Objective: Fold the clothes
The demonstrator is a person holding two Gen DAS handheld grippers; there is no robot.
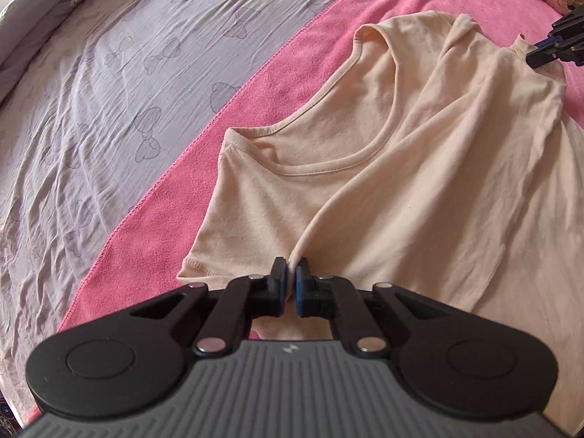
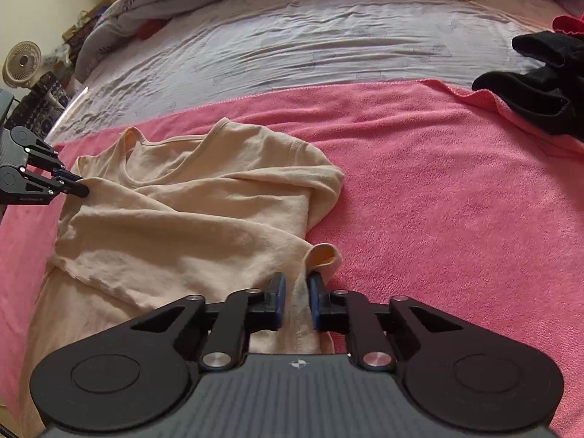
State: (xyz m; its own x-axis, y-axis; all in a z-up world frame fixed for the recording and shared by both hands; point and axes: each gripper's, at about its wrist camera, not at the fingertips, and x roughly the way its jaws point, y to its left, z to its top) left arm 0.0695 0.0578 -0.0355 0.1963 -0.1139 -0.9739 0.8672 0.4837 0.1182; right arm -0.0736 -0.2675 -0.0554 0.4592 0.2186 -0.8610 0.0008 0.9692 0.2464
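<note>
Left wrist view: left gripper (image 1: 291,268) low, jaws pinching shirt (image 1: 401,182); right gripper (image 2: 296,284) likewise.

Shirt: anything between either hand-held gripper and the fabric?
No. Left hand-held gripper and right hand-held gripper are both shut on the shirt; nothing else lies on it.

Left wrist view: the camera sits behind the left gripper (image 1: 291,277), looks forward along its fingers, low and close over the cream T-shirt (image 1: 401,168), facing along the pink towel (image 1: 153,226) with the grey sheet (image 1: 109,73) on its left. Right wrist view: the camera sits behind the right gripper (image 2: 296,294), equally near, facing across the towel (image 2: 438,200) toward the sheet (image 2: 292,47). Both views share the T-shirt (image 2: 182,219); each shows the opposite gripper at its edge.
</note>
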